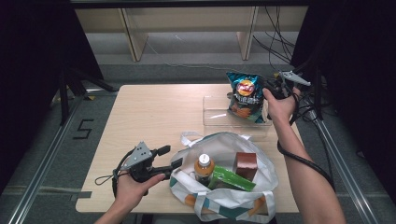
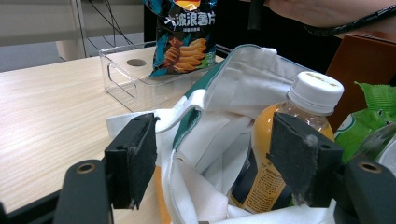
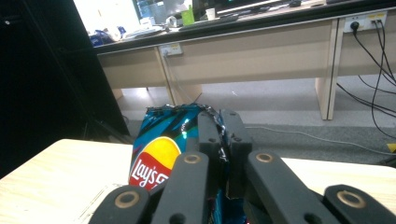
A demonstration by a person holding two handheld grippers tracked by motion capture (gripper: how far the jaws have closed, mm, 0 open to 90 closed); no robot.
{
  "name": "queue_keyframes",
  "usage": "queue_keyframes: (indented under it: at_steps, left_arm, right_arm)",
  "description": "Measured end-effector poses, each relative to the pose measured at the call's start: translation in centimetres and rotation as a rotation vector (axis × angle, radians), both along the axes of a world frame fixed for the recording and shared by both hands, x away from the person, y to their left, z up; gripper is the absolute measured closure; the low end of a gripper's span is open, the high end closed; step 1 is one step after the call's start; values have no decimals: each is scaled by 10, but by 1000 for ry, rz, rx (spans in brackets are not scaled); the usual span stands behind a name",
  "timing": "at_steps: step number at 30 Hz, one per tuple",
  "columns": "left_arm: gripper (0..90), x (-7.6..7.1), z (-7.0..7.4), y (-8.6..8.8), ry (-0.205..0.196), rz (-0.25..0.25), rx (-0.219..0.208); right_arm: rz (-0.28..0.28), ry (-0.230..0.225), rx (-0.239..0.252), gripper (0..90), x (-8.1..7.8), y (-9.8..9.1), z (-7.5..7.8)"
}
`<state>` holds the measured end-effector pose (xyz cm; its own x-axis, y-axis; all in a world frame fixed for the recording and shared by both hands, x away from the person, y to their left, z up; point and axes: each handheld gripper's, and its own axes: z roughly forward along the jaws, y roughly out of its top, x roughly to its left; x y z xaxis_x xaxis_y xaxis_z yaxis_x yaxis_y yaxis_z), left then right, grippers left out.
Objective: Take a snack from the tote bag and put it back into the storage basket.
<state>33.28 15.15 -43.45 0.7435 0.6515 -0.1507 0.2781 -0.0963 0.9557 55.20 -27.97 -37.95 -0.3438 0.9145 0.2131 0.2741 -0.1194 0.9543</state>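
A person sat at a wooden desk (image 1: 149,116) holding a gripper in each hand. The right gripper (image 1: 273,87) had its fingers (image 3: 210,135) clenched on the top edge of a blue bag of crisps (image 1: 244,95), which hung upright with its lower end inside a clear plastic tray (image 1: 215,116) at the desk's far right. The left gripper (image 1: 171,157) rested at the near left, its fingers (image 2: 133,156) released and spread beside the rim of a white tote bag (image 1: 224,196). Inside the tote stood an orange drink bottle (image 1: 204,167), a brown box (image 1: 246,164) and a green packet (image 1: 231,179).
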Motion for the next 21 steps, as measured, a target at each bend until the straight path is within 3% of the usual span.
queue_keyframes:
  at_steps: [1, 2, 4, 6, 10, 11, 13, 15, 21]
  left_arm:
    - [316, 0, 0, 0, 1, 0, -1]
    - [316, 0, 0, 0, 1, 0, -2]
    - [316, 0, 0, 0, 3, 0, -2]
    - [316, 0, 0, 0, 8, 7, -4]
    - [316, 0, 0, 0, 0, -2, 1]
    - [316, 0, 0, 0, 1, -2, 1]
    - [316, 0, -1, -1, -1, -7, -8]
    - [316, 0, -1, -1, -1, -7, -8]
    - [316, 1, -1, -1, -1, -7, -8]
  right_arm:
    - [-8, 1, 14, 889, 0, 0, -1]
    - [3, -13, -7, 889, 2, -2, -2]
    - [-11, 14, -6, 888, 0, -3, -2]
    - [-6, -9, -9, 886, 2, -7, -4]
    - [-16, 15, -20, 870, 1, -12, -5]
    - [-22, 21, -4, 867, 1, -12, -5]
    - [-35, 24, -35, 863, 1, -15, -6]
    - [-32, 38, -27, 857, -1, -16, -6]
    - [-43, 26, -68, 807, 0, -18, -8]
